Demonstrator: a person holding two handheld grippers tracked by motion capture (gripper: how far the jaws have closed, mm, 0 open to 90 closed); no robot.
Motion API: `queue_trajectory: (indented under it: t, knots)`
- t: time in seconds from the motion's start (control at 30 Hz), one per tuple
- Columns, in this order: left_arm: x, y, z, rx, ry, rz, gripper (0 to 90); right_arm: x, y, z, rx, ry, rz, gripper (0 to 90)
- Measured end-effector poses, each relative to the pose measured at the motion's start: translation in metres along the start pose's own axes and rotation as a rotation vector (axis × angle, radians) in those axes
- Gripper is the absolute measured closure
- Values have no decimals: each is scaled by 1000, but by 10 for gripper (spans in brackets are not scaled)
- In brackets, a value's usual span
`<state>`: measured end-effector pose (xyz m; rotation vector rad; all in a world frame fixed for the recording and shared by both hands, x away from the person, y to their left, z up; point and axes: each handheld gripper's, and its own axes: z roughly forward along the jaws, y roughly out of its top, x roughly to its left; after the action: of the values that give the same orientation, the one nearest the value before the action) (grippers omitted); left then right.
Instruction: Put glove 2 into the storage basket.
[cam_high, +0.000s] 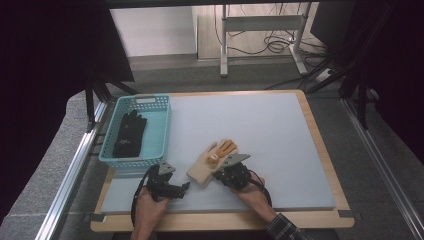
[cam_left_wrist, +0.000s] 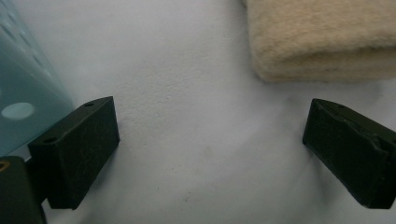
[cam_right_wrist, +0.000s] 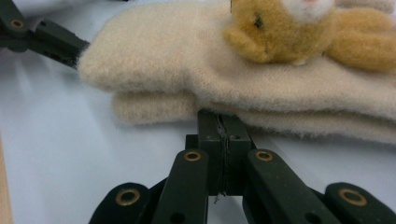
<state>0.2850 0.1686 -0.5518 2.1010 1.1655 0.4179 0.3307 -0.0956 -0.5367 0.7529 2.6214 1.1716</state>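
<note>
Lying near the front edge of a grey table (cam_high: 280, 150), a cream glove (cam_high: 212, 162) with an orange plush animal (cam_right_wrist: 303, 32) on top sits between two hand-held grippers. The right gripper (cam_right_wrist: 219, 122) has its jaws pressed together, tips at the glove's edge. The left gripper (cam_left_wrist: 210, 140) stands wide apart, holding nothing, just beside a teal basket (cam_high: 160, 125).

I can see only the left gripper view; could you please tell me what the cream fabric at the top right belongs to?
Observer: It is the end of a pair of cream gloves stacked flat on the mat, with a golden plush figure on top.
Operator: Thank you. Where is the other gripper?
Observer: The right gripper is shut, with its tips at the edge of the lower glove.
Operator: And is there anything in the teal basket on my left?
Observer: Yes, the basket holds a black glove.
</note>
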Motion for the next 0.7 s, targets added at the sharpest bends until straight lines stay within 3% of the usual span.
queue_trajectory:
  t: [0.4,0.7]
  knots:
    - [0,-1,0,-6,2,-4,40,1,2,1,0,3,-5,838]
    - [0,-1,0,-5,1,-3,40,-14,-10,-31,-36,-60,16,686]
